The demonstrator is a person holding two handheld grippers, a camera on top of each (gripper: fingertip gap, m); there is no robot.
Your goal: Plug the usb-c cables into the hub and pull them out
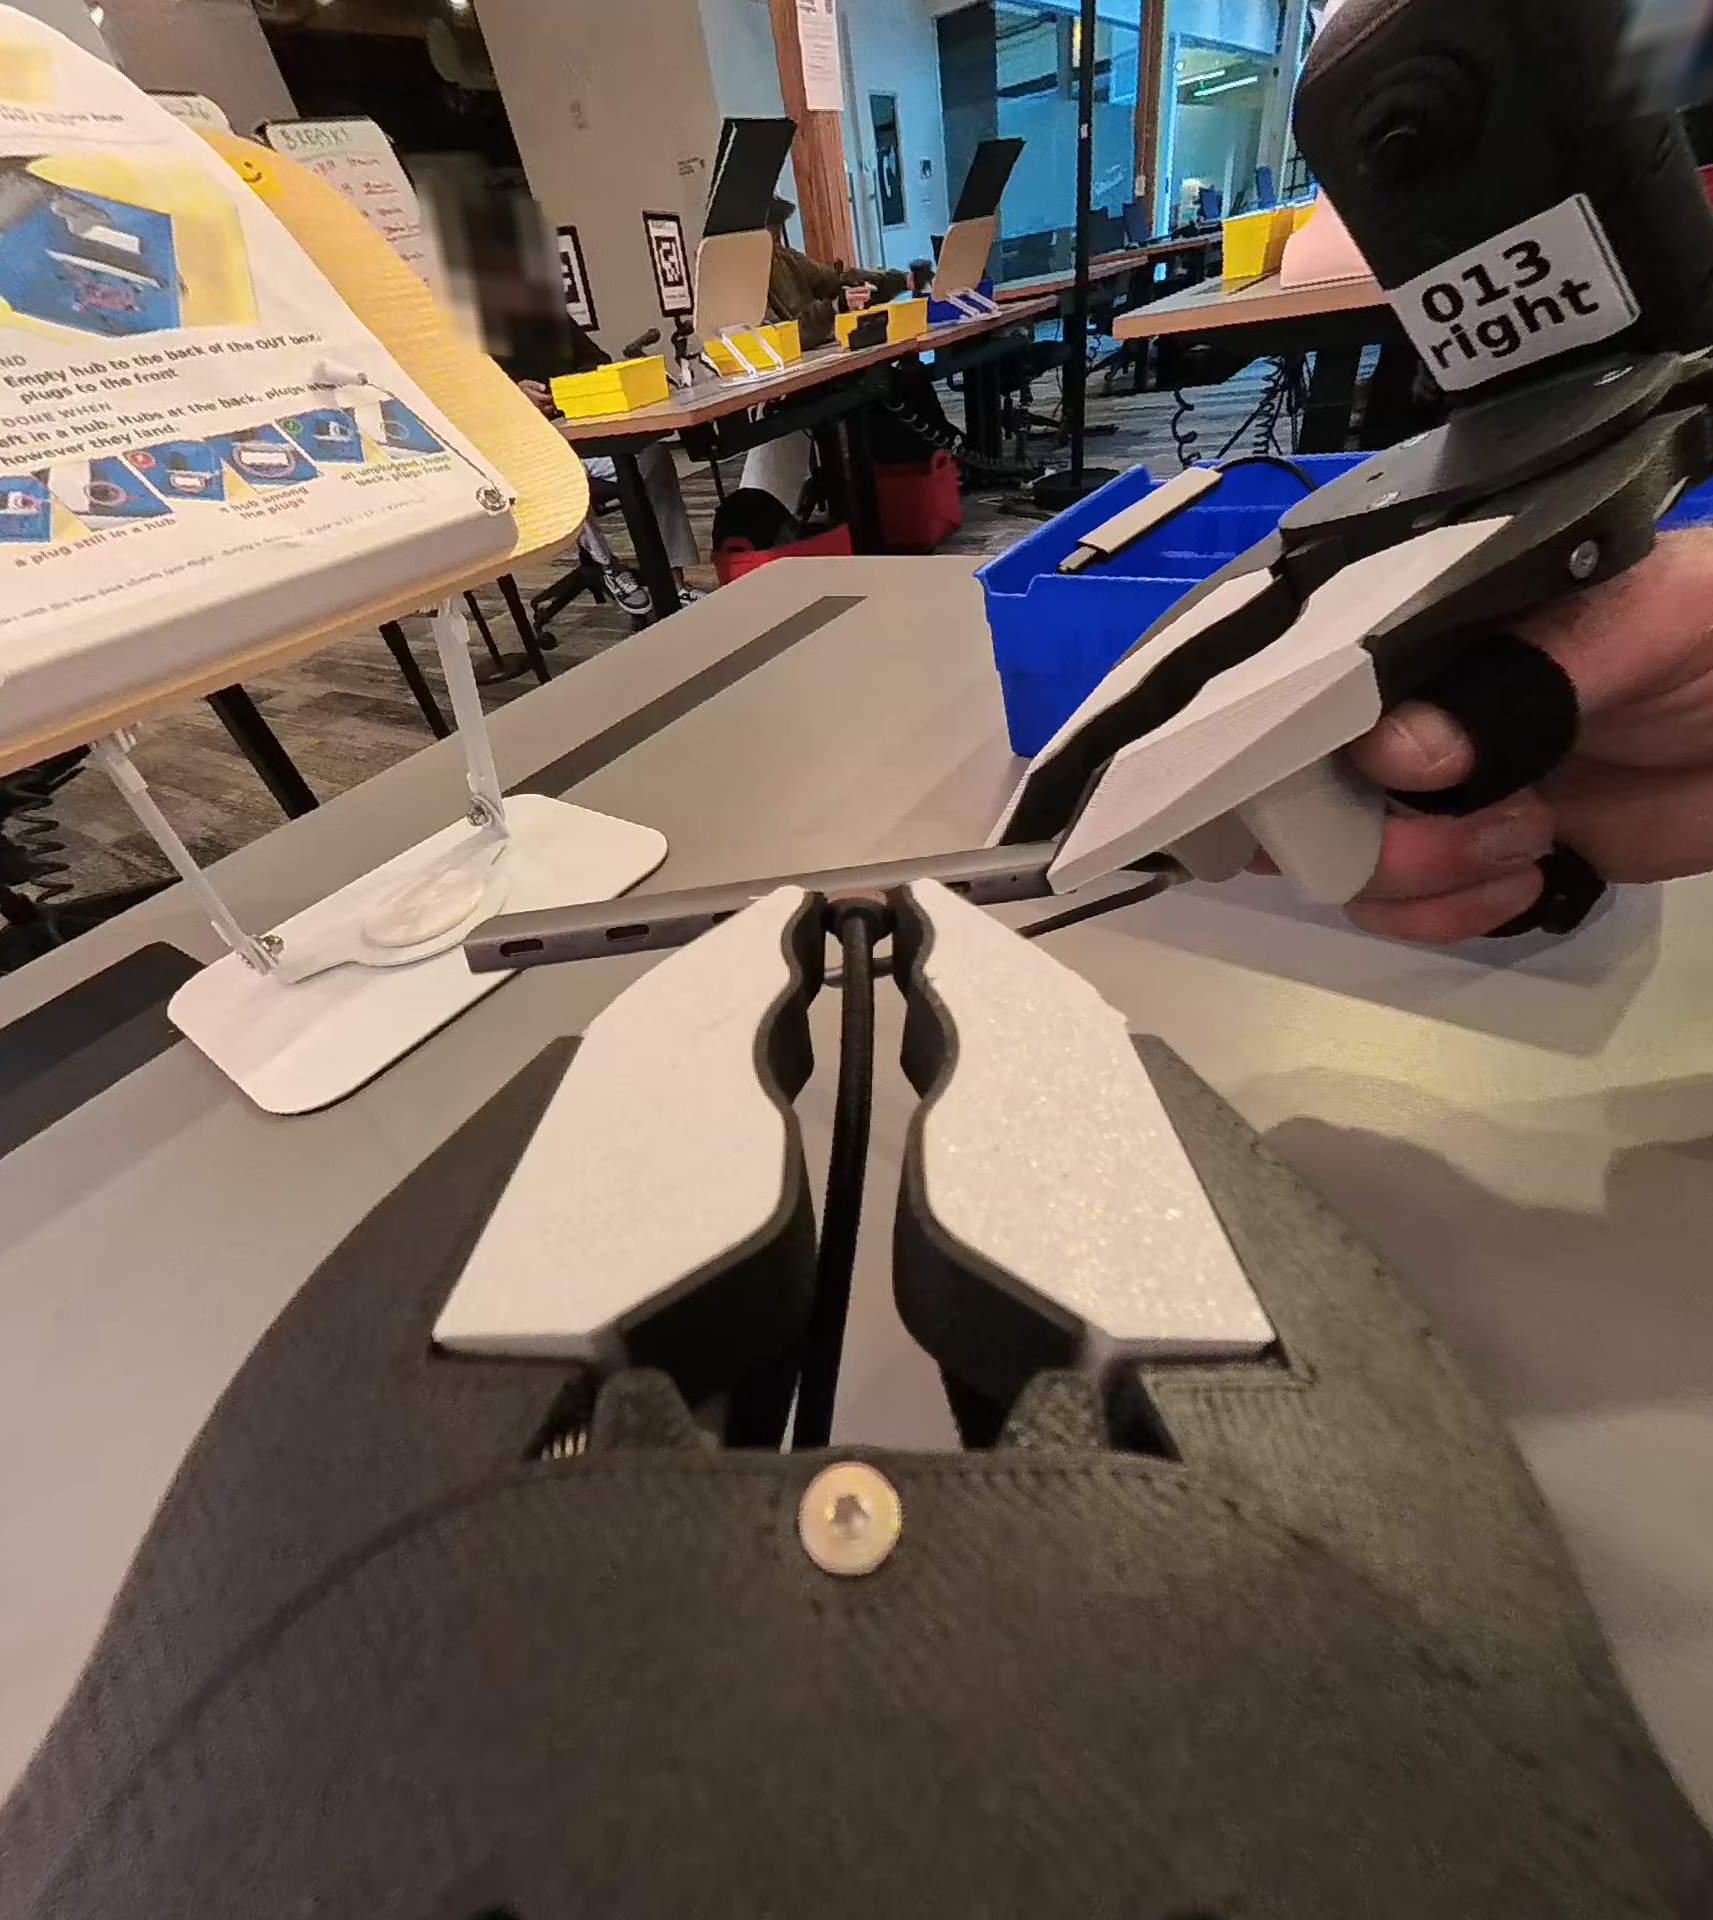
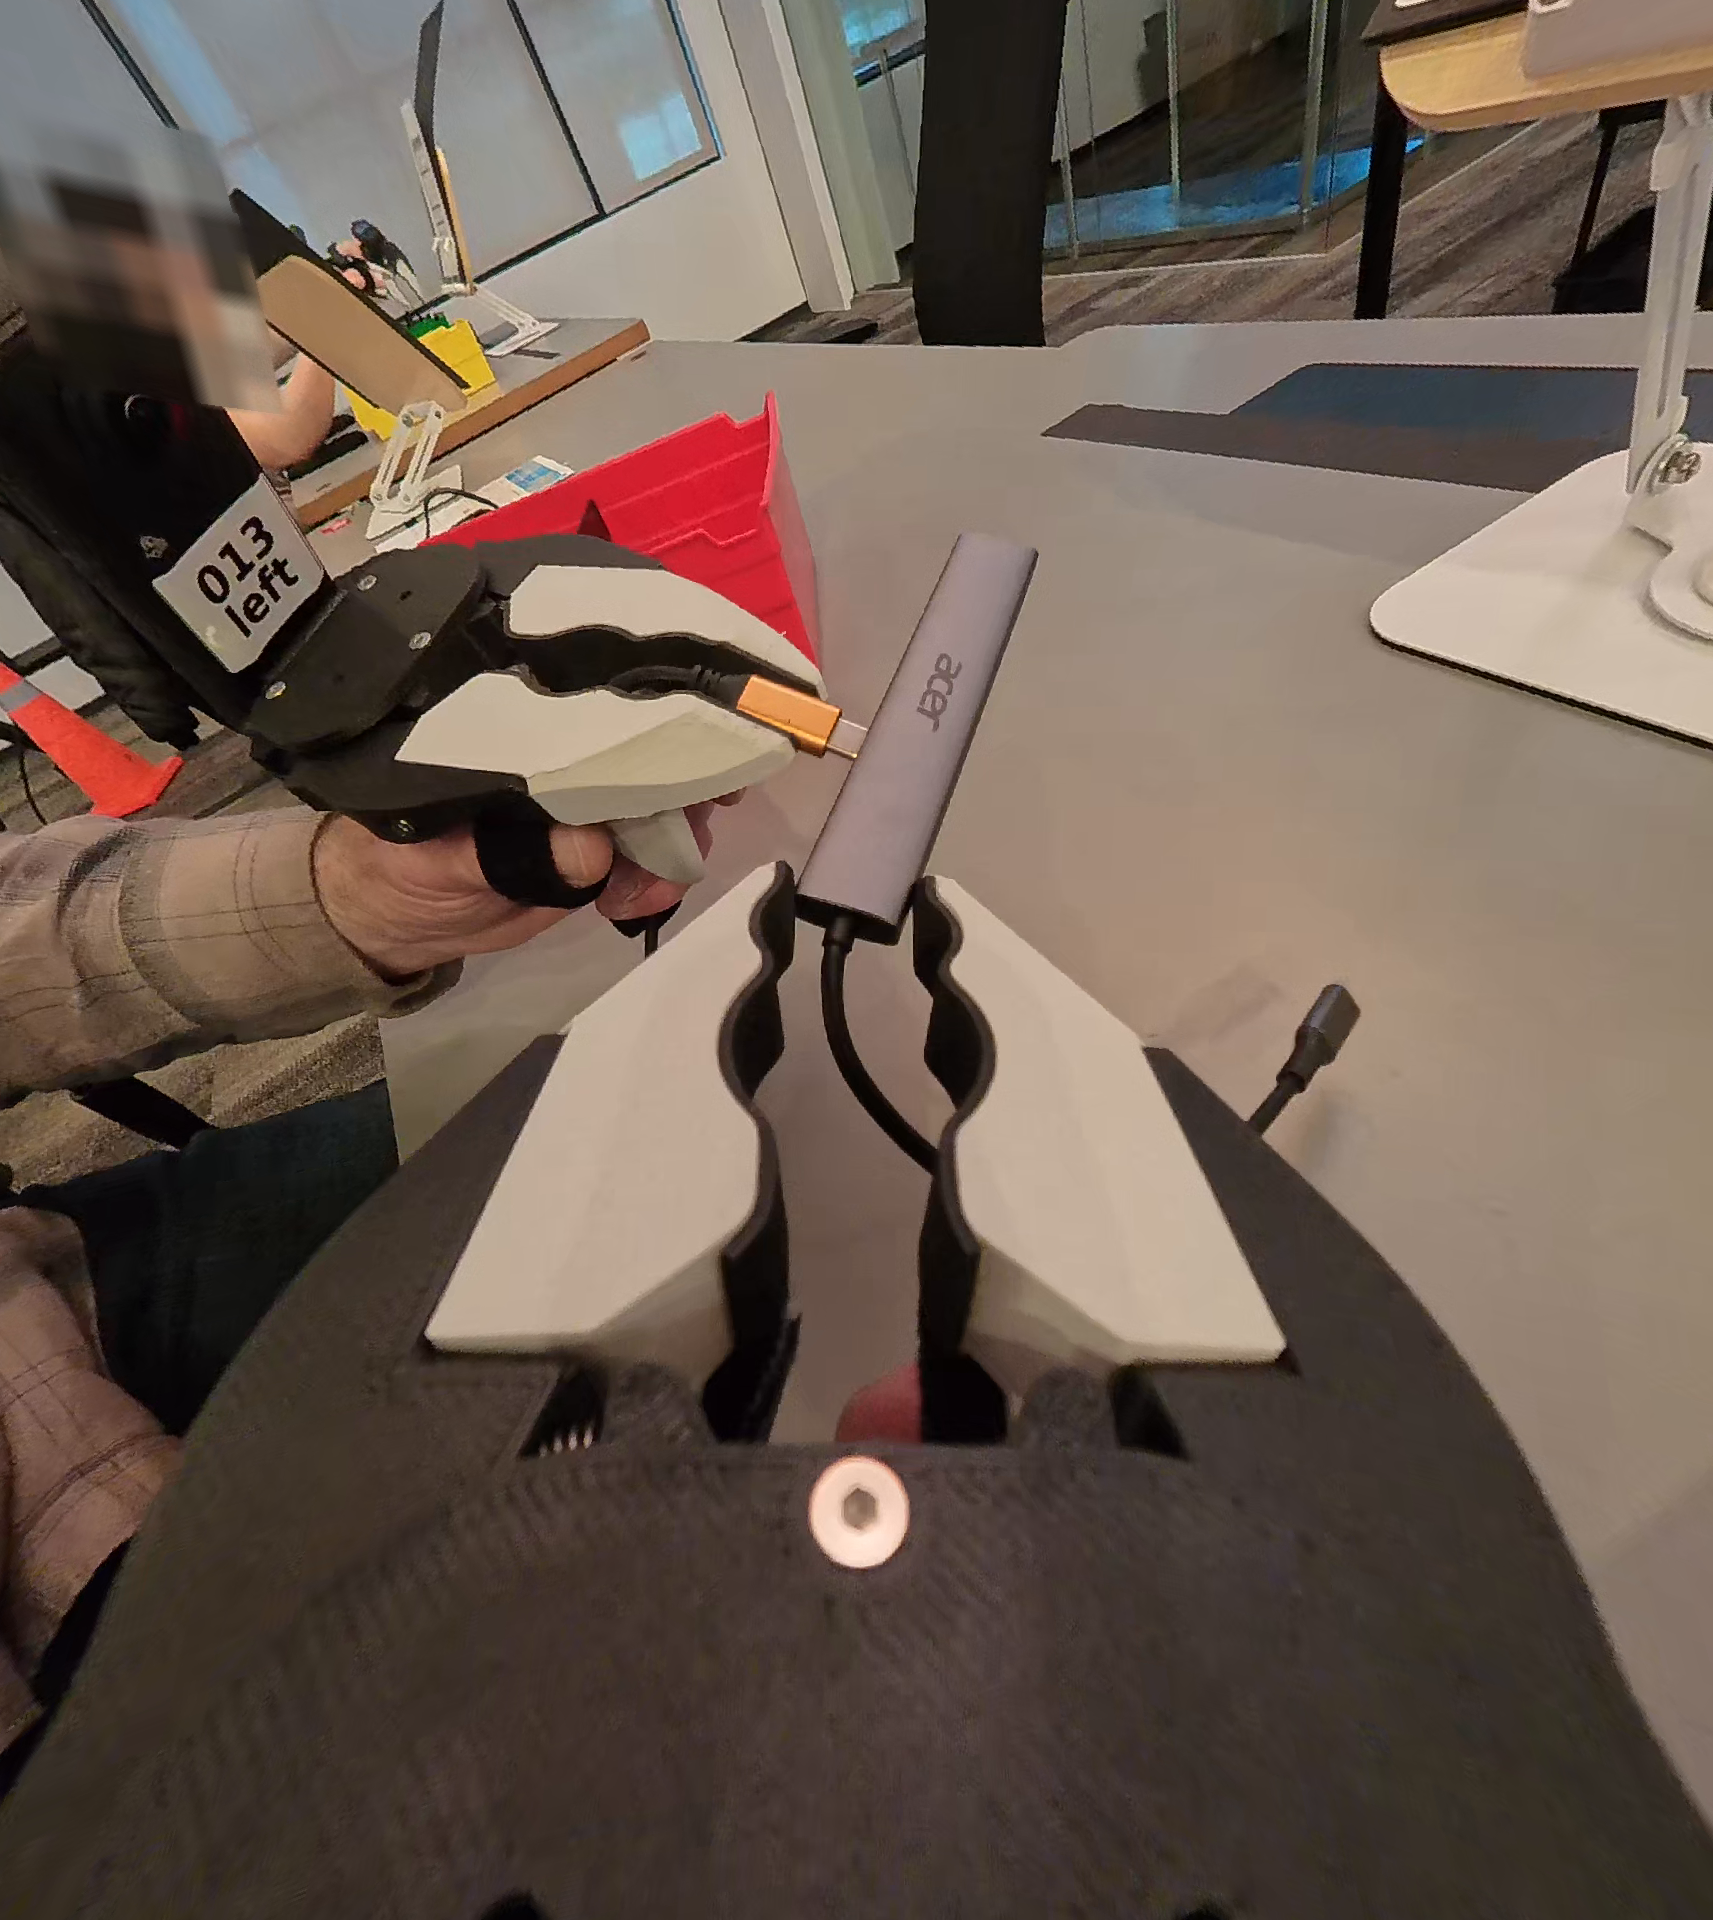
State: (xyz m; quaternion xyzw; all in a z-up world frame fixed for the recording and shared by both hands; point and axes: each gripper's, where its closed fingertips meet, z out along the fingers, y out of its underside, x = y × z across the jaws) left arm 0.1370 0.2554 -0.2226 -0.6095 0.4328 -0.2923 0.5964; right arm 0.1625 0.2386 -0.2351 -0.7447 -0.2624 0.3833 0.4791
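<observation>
While the right gripper (image 2: 852, 904) clamps its 2 fingers on the cable end of a slim grey hub (image 2: 919, 727) and holds it clear of the grey table (image 2: 1247, 831), the left gripper (image 2: 810, 717) closes on an orange-shelled USB-C plug (image 2: 790, 715) — its metal tip meets the hub's long side edge, though how far it sits in the port cannot be told. In the left wrist view the left gripper (image 1: 857, 909) shows its 2 white fingers (image 1: 665, 1122) nearly together around the plug, with the black braided cable (image 1: 836, 1195) running back between them toward the camera. The hub (image 1: 623, 930) lies crosswise just beyond the fingertips, 2 open ports showing on its near edge to the left of the plug, and the right gripper (image 1: 1049, 862) pinches its far end. The hub's own short black lead (image 2: 857, 1039) loops back between the right gripper's fingers, ending in a dark connector (image 2: 1325, 1034) that pokes up to the right of that gripper. A blue bin (image 1: 1070, 644) stands on the table behind the right gripper, with another grey hub (image 1: 1143, 520) propped against its rim; a red bin (image 2: 717, 509) sits behind the left one. A white stand (image 1: 364, 987) carrying an instruction sheet (image 1: 156, 343) rests on the table left of the hub. A bare hand (image 1: 1579, 748) grips the right tool — another hand (image 2: 447, 894), in a plaid sleeve, grips the left.
</observation>
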